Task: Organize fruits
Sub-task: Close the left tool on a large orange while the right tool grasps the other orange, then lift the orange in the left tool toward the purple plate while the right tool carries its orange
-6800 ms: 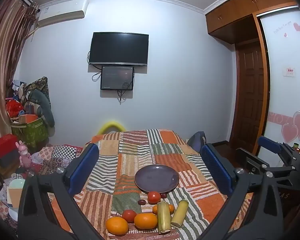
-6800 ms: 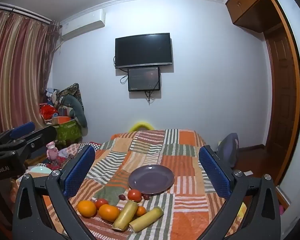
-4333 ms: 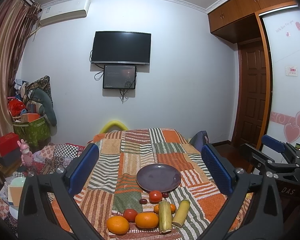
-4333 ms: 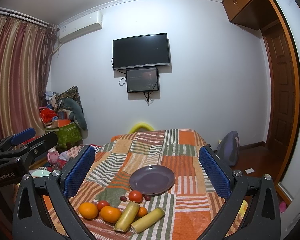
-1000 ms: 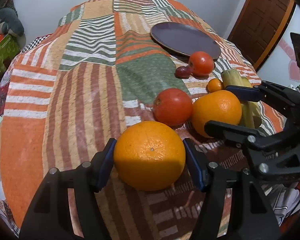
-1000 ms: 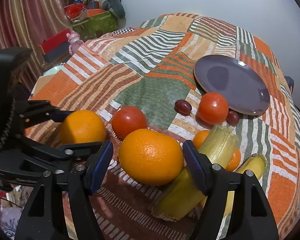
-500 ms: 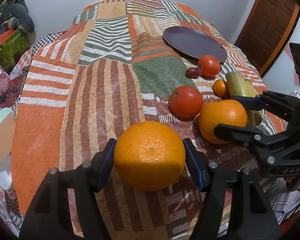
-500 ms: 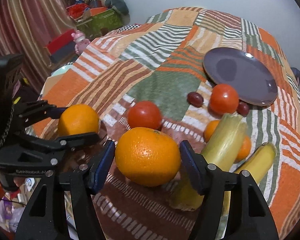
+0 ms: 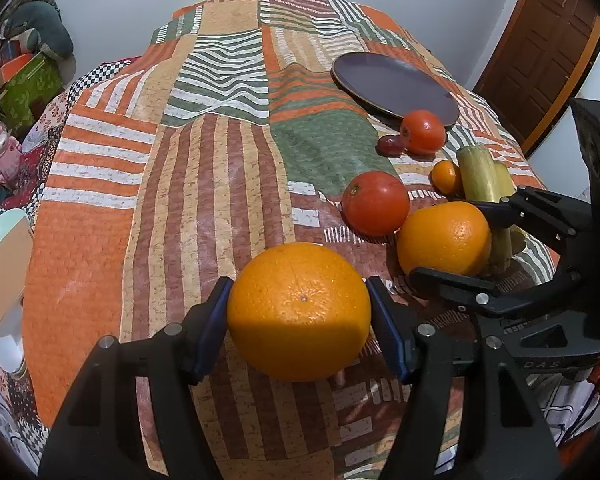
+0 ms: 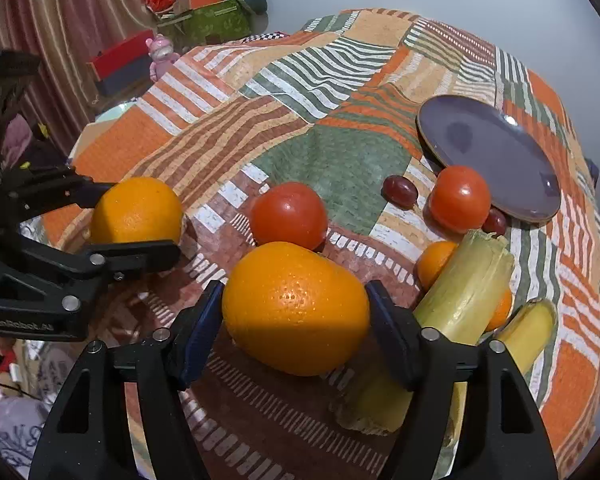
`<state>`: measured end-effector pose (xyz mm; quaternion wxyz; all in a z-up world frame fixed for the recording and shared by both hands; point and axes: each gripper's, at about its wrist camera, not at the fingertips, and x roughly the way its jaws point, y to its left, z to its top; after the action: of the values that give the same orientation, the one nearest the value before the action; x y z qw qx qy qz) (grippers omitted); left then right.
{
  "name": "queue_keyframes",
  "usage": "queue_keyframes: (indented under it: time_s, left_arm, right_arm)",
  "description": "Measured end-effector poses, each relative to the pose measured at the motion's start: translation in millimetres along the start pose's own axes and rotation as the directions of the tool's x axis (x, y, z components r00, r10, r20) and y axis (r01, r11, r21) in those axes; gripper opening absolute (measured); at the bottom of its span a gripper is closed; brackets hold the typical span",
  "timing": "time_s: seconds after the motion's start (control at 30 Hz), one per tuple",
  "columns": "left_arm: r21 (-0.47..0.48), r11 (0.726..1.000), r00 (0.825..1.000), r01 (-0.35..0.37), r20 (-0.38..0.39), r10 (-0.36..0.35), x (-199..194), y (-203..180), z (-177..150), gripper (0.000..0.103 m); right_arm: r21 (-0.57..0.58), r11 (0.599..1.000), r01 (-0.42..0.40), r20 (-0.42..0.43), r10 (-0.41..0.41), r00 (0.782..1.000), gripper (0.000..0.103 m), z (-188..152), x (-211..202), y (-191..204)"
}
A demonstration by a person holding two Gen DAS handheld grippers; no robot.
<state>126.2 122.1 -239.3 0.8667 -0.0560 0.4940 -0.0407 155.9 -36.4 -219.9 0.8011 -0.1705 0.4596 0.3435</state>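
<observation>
My left gripper (image 9: 300,320) is shut on a large orange (image 9: 299,311) and holds it above the patchwork cloth. My right gripper (image 10: 296,312) is shut on a second orange (image 10: 295,307); it also shows in the left wrist view (image 9: 444,238). The left orange shows in the right wrist view (image 10: 137,210). Two red tomatoes (image 10: 289,215) (image 10: 460,197), two dark grapes (image 10: 400,191), small oranges (image 10: 434,262) and two pale green-yellow stalks (image 10: 464,284) lie on the cloth. An empty purple plate (image 10: 492,152) sits beyond them.
The striped patchwork cloth (image 9: 204,152) covers the whole table. A green box and clutter (image 10: 204,20) stand on the floor at the far left. A brown door (image 9: 540,52) is at the right.
Both grippers came down from a high view of the room, closed on one orange each, and have lifted them off the cloth, drawing back a little.
</observation>
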Motion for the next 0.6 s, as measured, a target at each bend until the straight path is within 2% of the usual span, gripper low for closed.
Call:
queue_keyframes:
  time_s: [0.23, 0.4, 0.6]
  left_arm:
    - [-0.005, 1.000, 1.000, -0.012, 0.020, 0.012, -10, -3, 5, 0.065]
    - [0.012, 1.000, 0.997, -0.012, 0.073, 0.011, -26, -14, 17, 0.065]
    - [0.033, 0.999, 0.988, -0.001, 0.156, -0.004, -45, -33, 46, 0.065]
  right_arm:
    - [0.080, 0.994, -0.069, 0.017, 0.068, 0.998, 0.066, 1, -11, -13]
    - [0.147, 0.986, -0.085, 0.098, 0.071, 0.993, 0.066, 5, -39, -31]
    - [0.187, 0.982, -0.017, 0.198, -0.021, 0.980, 0.066, 11, -79, -63]
